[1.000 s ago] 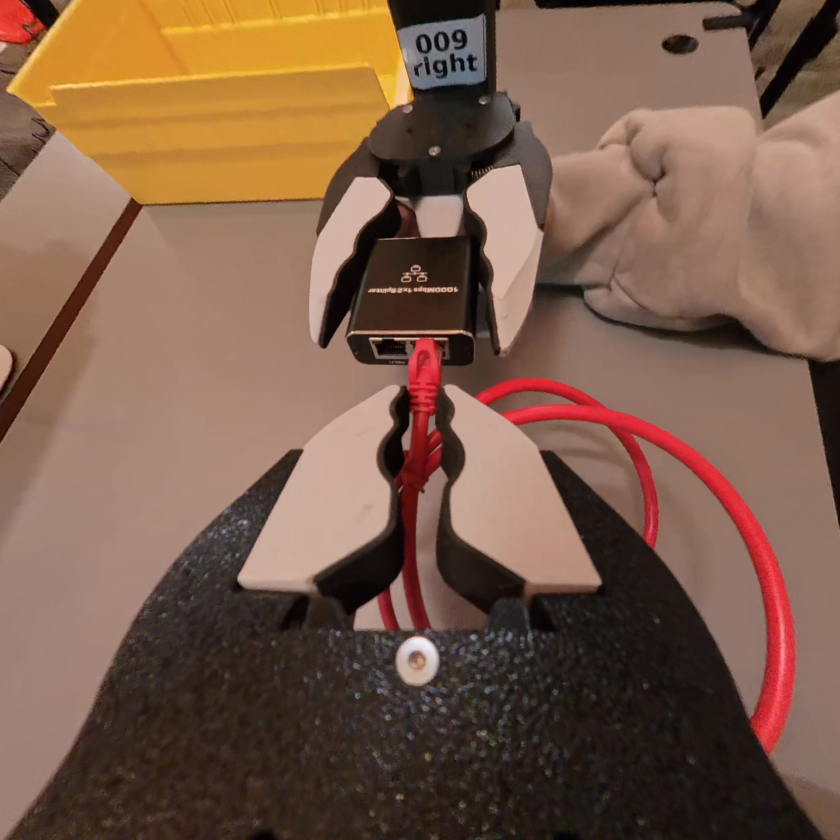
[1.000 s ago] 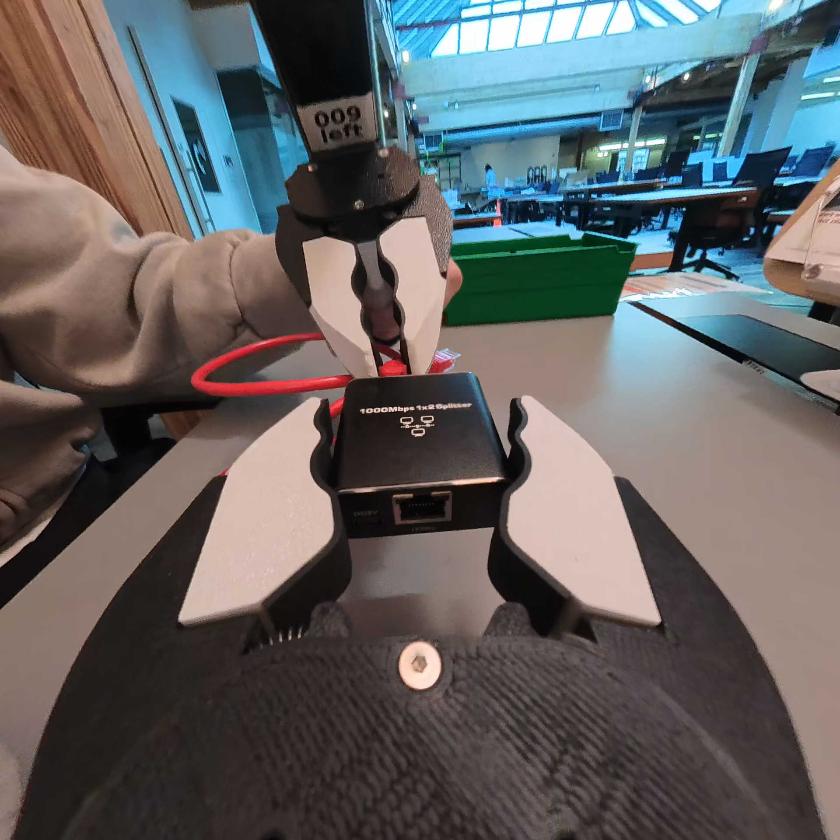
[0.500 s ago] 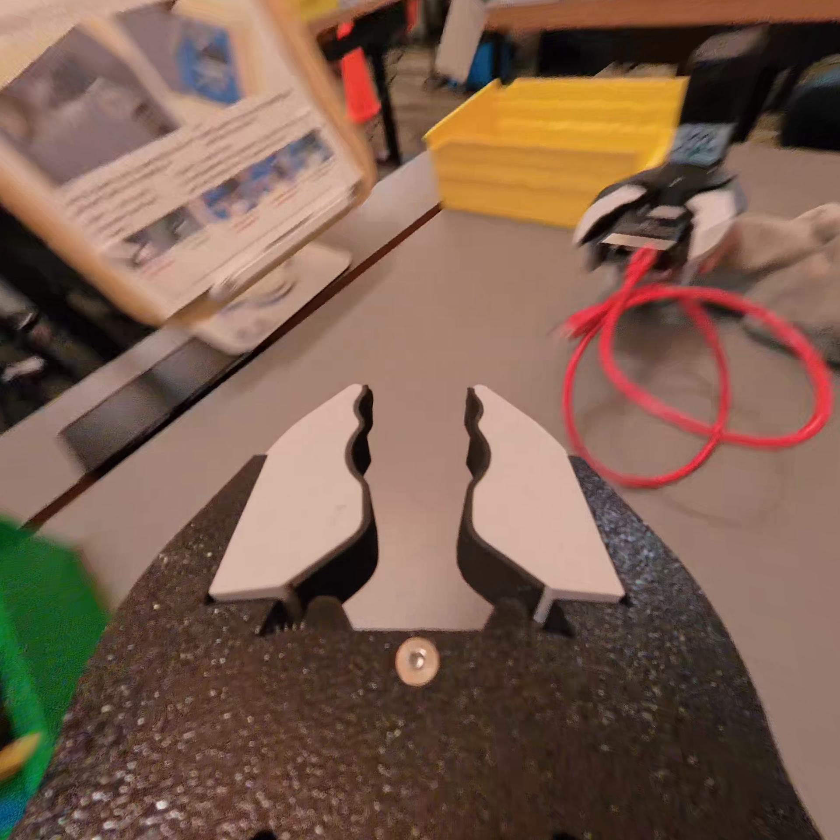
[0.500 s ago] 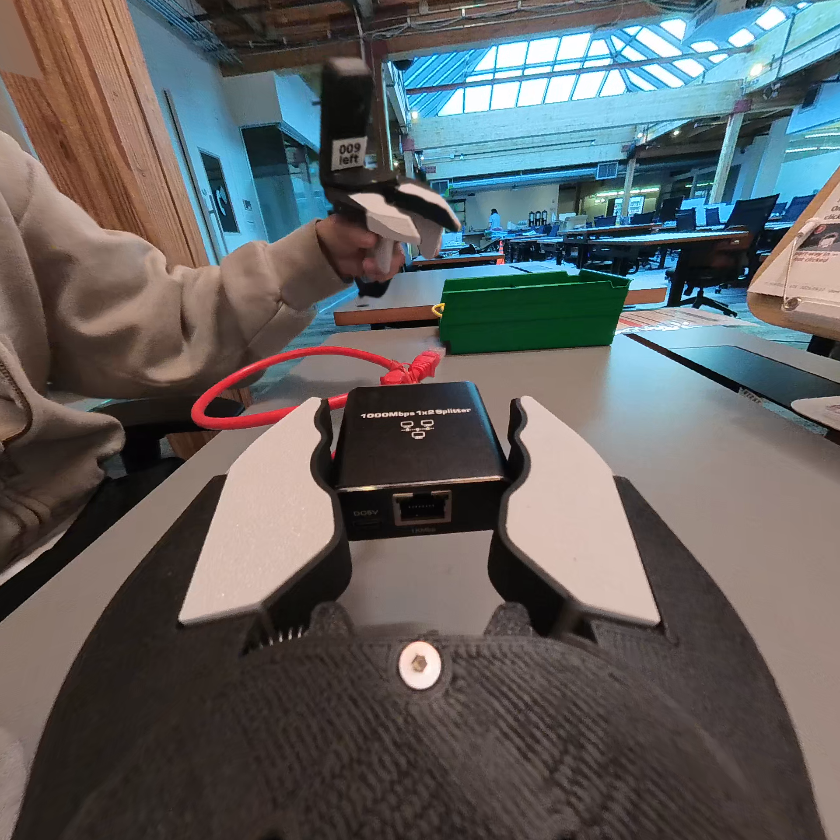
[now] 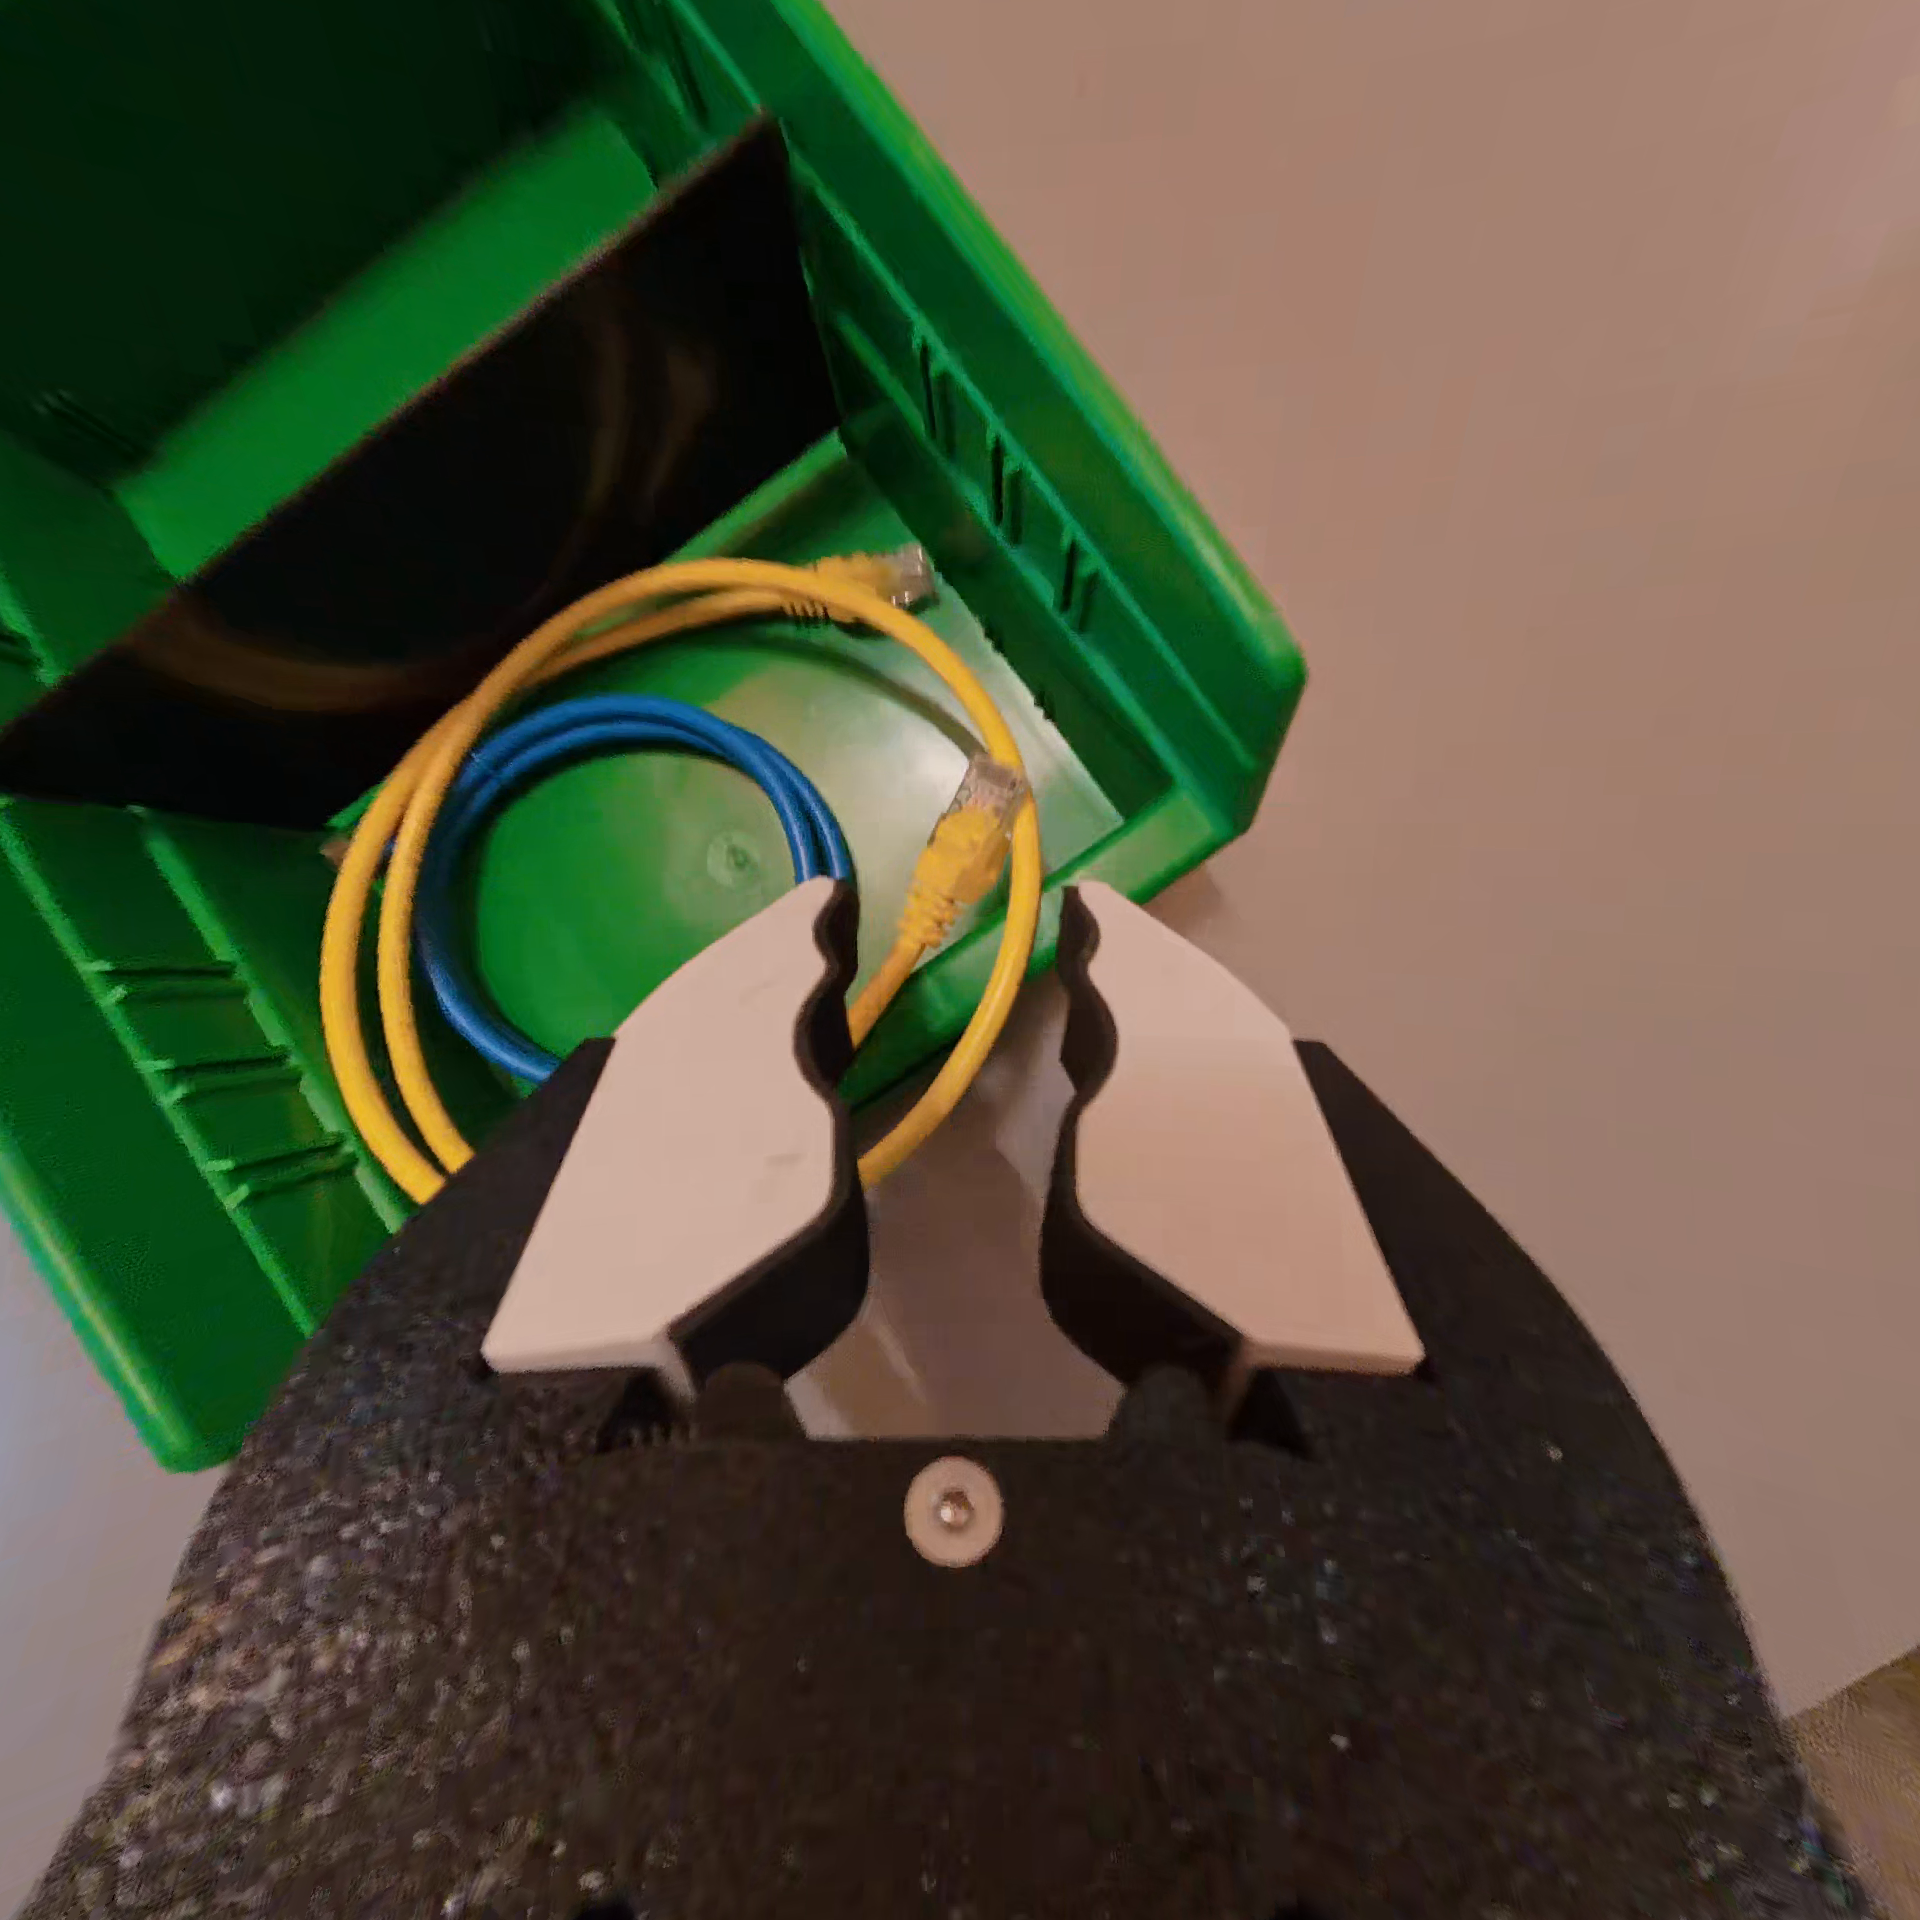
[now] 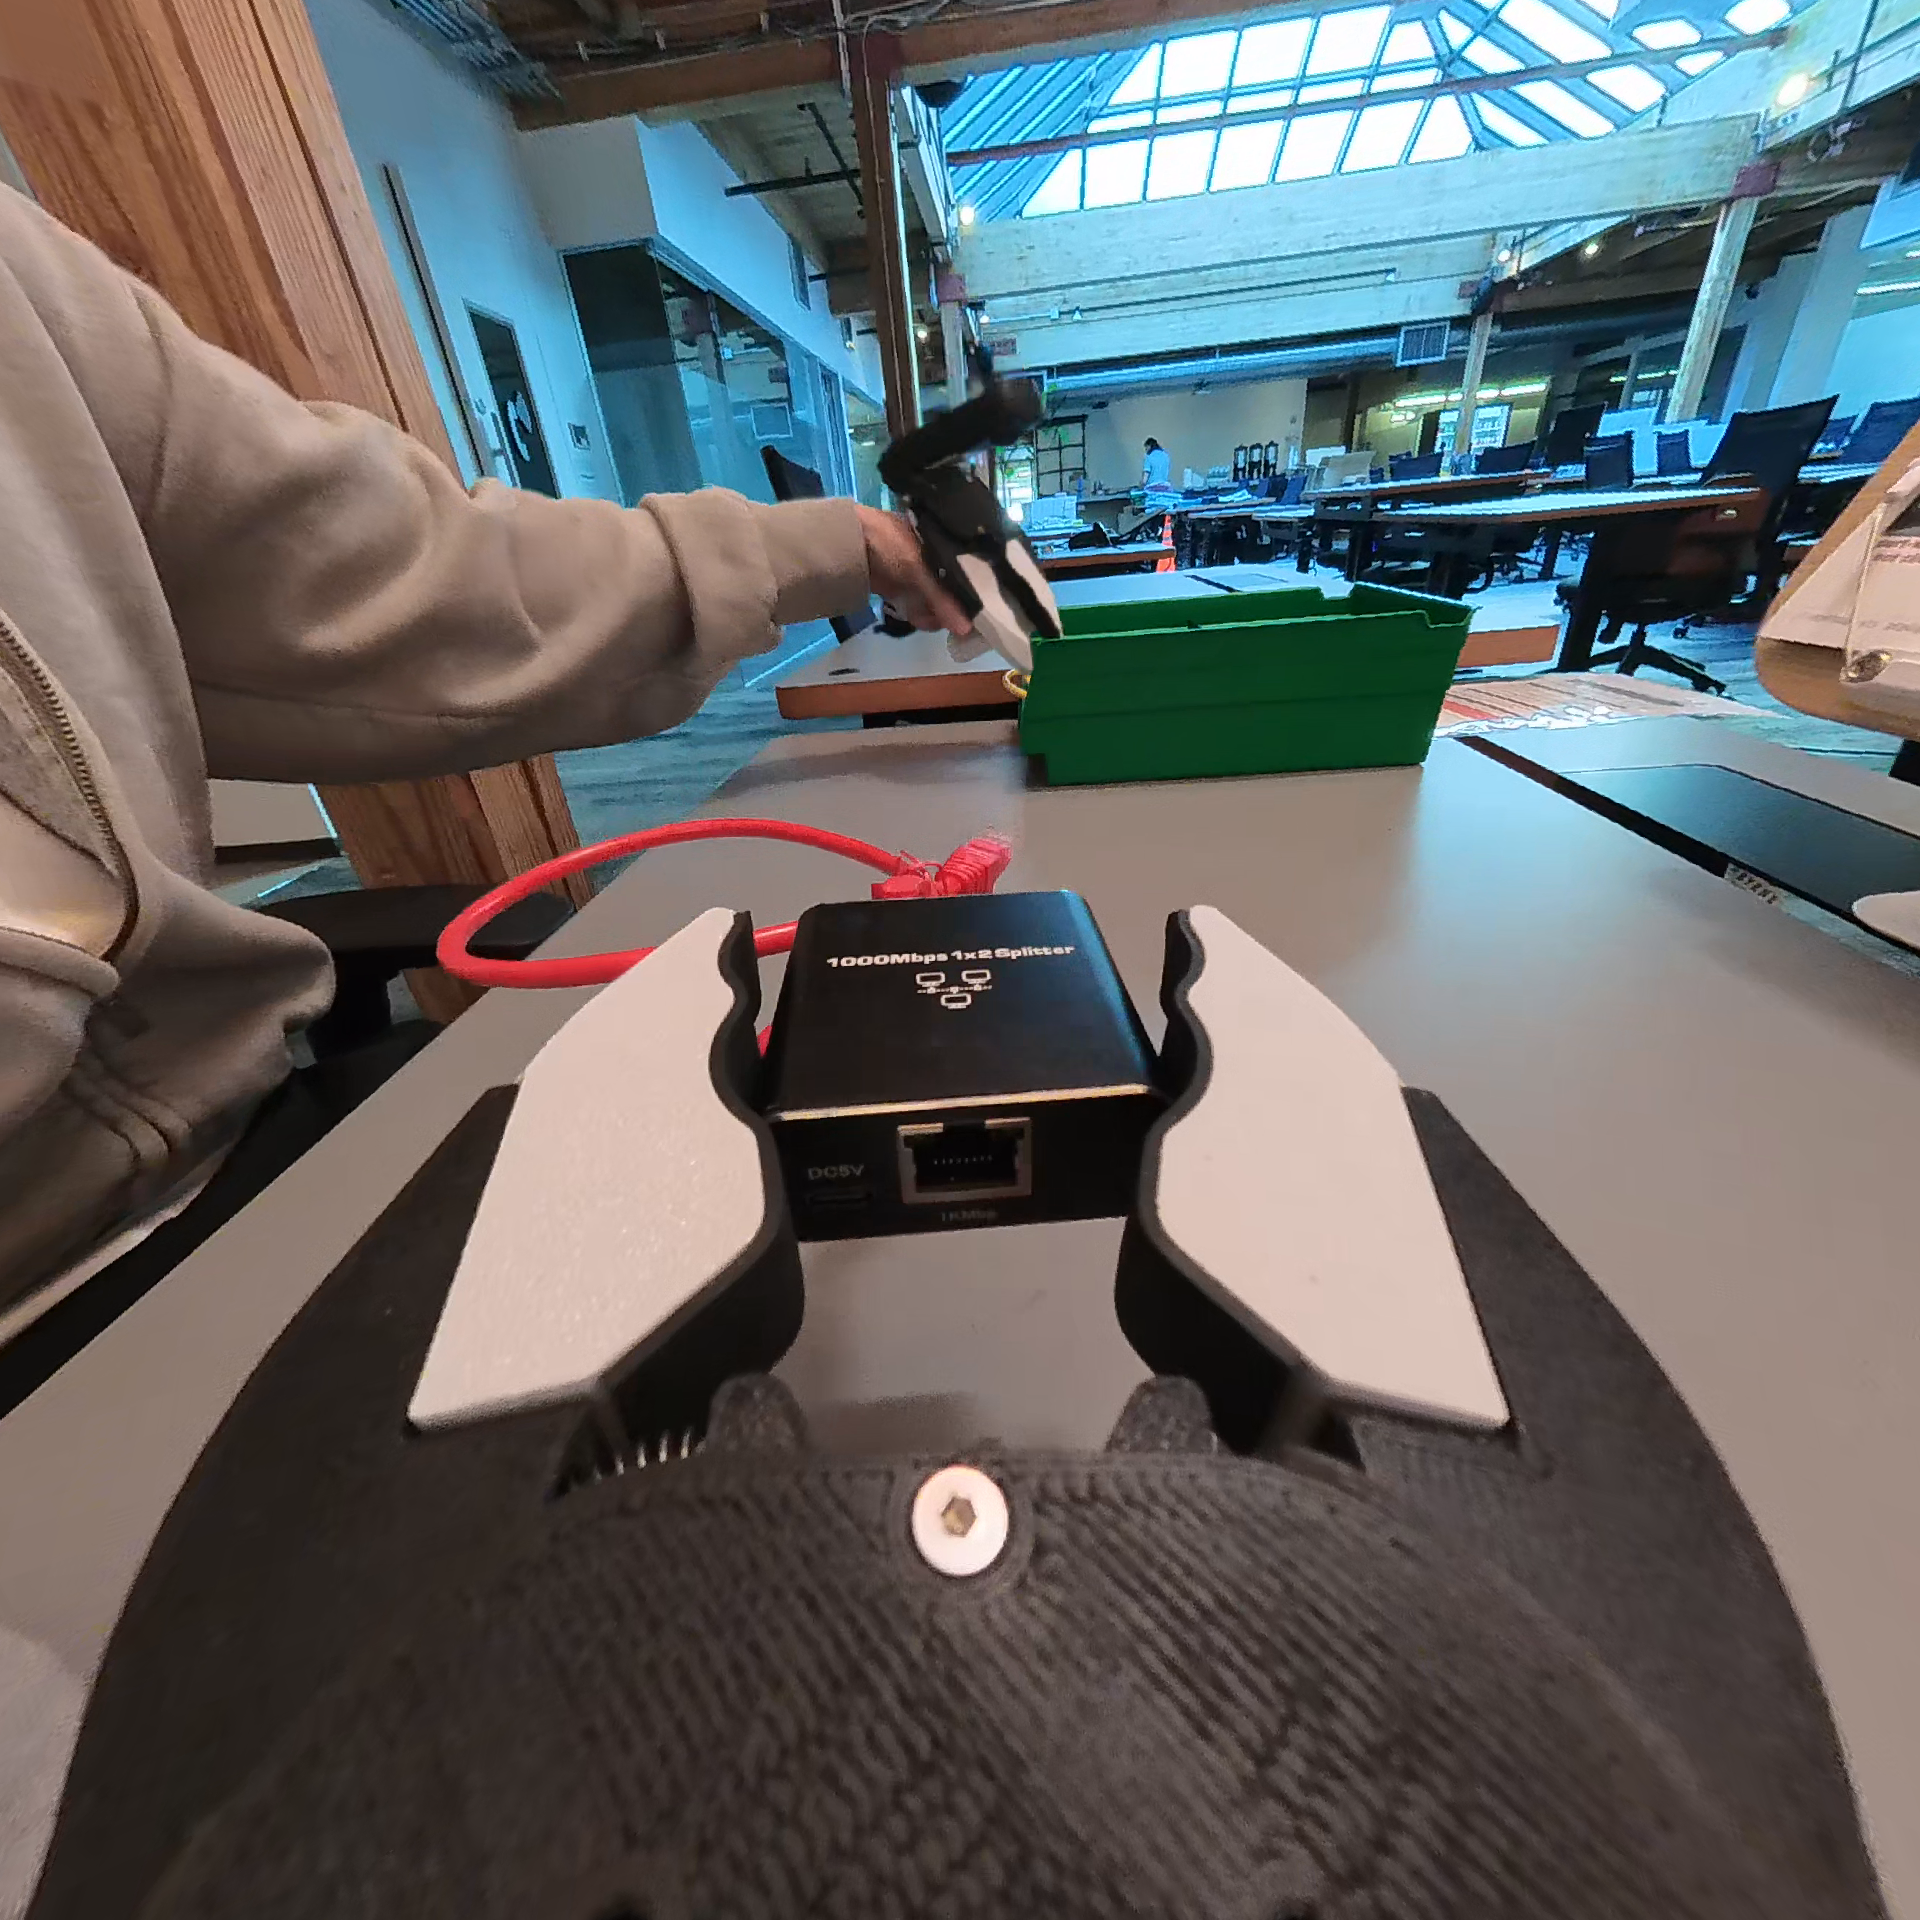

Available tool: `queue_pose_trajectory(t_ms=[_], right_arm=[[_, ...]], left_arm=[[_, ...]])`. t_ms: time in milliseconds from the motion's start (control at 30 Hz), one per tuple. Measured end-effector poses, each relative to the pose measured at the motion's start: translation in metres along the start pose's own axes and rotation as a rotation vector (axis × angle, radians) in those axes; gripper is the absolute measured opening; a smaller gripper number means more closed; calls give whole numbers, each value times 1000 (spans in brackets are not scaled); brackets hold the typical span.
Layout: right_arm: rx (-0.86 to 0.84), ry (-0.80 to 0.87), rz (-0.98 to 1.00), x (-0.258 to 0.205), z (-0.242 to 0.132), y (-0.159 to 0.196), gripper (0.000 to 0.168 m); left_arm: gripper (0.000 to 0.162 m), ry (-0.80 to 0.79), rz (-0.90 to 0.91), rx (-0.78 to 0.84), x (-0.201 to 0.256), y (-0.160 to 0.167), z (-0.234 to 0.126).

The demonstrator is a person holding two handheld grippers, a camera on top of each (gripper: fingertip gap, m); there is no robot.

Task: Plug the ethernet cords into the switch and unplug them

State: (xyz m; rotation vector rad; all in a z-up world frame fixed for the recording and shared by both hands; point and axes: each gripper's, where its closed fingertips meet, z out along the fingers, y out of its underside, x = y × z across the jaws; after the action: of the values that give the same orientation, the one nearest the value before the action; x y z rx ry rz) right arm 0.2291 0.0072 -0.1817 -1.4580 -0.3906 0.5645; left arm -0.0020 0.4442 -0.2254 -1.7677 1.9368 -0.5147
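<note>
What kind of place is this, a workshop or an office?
Probably a large open-plan office or shared workspace: rows of desks with black office chairs fill the hall behind, under a skylight roof on timber beams. The work happens on a plain grey table.

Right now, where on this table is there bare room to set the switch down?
Bare table lies right of the right gripper, between the switch and green bin. Left is crowded by the red cord and sleeve.

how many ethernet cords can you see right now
3. The yellow cord and the blue cord lie coiled in the green bin; the red cord lies behind the switch. The bin's divider may hide more.
</note>
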Motion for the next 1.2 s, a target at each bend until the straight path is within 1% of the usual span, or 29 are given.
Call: queue_pose_trajectory(t_ms=[67, 100, 133, 167, 200, 267, 333, 400, 600, 633, 667, 733, 767, 800, 933, 967, 1000, 1033, 1100, 1200], right_arm=[[-6, 1, -2, 0, 1, 1, 75], [-6, 0, -3, 0, 1, 1, 75], [-4, -1, -3, 0, 0, 1, 75], [-2, 1, -3, 0, 0, 0, 75], [0, 1, -3, 0, 0, 0, 75], [3, 1, -6, 0, 0, 0, 75], [3, -2, -5, 0, 0, 0, 75], [2, -6, -3, -1, 0, 0, 75], [-14, -13, -12, -2, 1, 2, 75], [-19, -14, -13, -3, 2, 3, 75], [-24, -15, -14, -3, 2, 3, 75], [-28, -16, -15, -3, 3, 4, 75], [-28, -16, -17, -3, 3, 4, 75], [-27, -15, -18, -3, 3, 4, 75], [-21, -13, -23, -3, 2, 3, 75], [-20, -12, -24, -3, 2, 3, 75], [-19, -11, -24, -3, 2, 3, 75], [-18, -10, -24, -3, 2, 2, 75], [-18, -12, -21, -3, 2, 2, 75], [-17, -13, -17, -3, 2, 2, 75]], left_arm=[[50, -13, 14, -73, -3, 10, 13], [53, -11, 8, -85, -3, 11, 18], [55, 11, -11, -61, -1, 7, 21], [47, 37, -34, -44, 1, 3, 22], [28, 56, -51, -50, 2, 3, 23], [23, 72, -77, -70, 3, 5, 25], [11, 69, -95, -62, 1, 2, 24], [0, 50, -104, -21, -3, -4, 19], [2, -60, -32, 73, -12, -14, 3], [20, -47, -21, 73, -9, -14, 2], [43, -28, -12, 47, -5, -11, 4], [66, 5, -3, -45, 2, 0, 11], [69, 14, 6, -94, 3, 7, 15], [69, 6, 25, -141, 2, 13, 19], [57, -42, 114, -337, -8, 41, 30], [48, -43, 145, -372, -8, 46, 31], [41, -40, 185, -390, -8, 47, 30], [38, -47, 228, -399, -8, 46, 29], [35, -76, 292, -416, -10, 45, 26], [32, -88, 323, -421, -11, 45, 23]])
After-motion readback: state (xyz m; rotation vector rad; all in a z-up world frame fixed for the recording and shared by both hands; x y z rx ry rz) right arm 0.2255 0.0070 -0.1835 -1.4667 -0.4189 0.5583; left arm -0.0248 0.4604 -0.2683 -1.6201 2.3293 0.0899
